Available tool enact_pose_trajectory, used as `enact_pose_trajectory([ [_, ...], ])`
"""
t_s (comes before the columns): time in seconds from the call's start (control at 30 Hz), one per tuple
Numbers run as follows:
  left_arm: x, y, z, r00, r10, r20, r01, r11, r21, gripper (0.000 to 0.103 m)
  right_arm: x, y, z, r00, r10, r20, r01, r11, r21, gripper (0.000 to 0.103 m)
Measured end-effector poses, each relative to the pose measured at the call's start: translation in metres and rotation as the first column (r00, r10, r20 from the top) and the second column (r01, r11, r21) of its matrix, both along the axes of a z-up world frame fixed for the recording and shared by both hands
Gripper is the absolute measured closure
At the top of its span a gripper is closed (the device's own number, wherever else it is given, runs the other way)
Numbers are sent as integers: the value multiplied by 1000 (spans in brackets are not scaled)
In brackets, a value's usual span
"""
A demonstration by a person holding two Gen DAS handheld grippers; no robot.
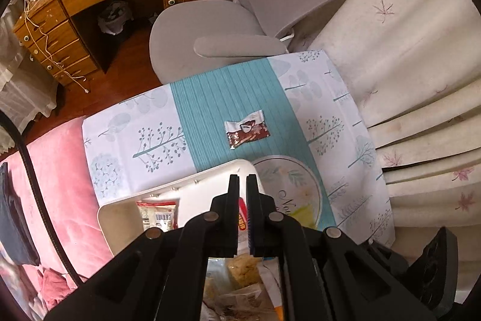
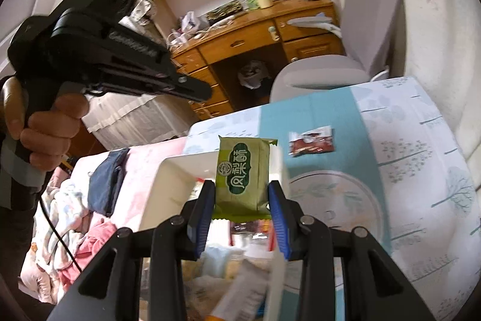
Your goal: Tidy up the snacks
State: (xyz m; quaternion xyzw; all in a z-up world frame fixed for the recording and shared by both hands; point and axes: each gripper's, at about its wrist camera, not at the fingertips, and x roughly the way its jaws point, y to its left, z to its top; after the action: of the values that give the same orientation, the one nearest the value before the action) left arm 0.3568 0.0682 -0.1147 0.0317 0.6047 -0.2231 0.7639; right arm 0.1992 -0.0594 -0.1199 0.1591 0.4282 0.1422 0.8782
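Right gripper (image 2: 242,194) pinching a green snack packet (image 2: 243,175) upright between blue pads, above the white bin (image 2: 174,179) of snacks; left gripper (image 1: 242,179) pressed together, holding nothing, over the same bin; brown-and-white candy wrapper (image 1: 247,130) lying flat on the table (image 1: 210,110), on its teal stripe, beyond the bin.

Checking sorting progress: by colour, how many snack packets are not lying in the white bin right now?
Green packet, held in the right gripper: 1
Brown-and-white packet, lying on the teal runner: 1
Total: 2
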Motion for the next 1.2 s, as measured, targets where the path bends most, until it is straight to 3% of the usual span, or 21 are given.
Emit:
enact_pose_trajectory([
  [0.17,17,-18,-17,998,-69,-3,69,996,48,94,4,22,-8,998,53,-17,-53,998,21,66],
  [0.33,47,-52,-52,981,-189,-32,191,976,101,82,9,28,-21,995,88,-43,-88,996,13,66],
  [0.43,64,-71,-77,967,-246,-68,253,959,125,69,11,29,-29,992,113,-58,-114,994,-1,66],
  [0.5,75,-82,-96,955,-277,-105,291,945,150,51,14,31,-35,987,144,-69,-144,990,-3,66],
  [0.83,84,-130,-185,882,-405,-240,463,839,285,49,23,42,-58,971,215,-105,-216,976,7,66],
  [1.13,93,-145,-215,882,-395,-256,460,839,290,50,26,47,-61,964,247,-102,-249,968,-11,66],
  [1.2,95,-146,-218,887,-389,-247,452,842,296,54,26,46,-61,965,242,-101,-244,970,-8,66],
])
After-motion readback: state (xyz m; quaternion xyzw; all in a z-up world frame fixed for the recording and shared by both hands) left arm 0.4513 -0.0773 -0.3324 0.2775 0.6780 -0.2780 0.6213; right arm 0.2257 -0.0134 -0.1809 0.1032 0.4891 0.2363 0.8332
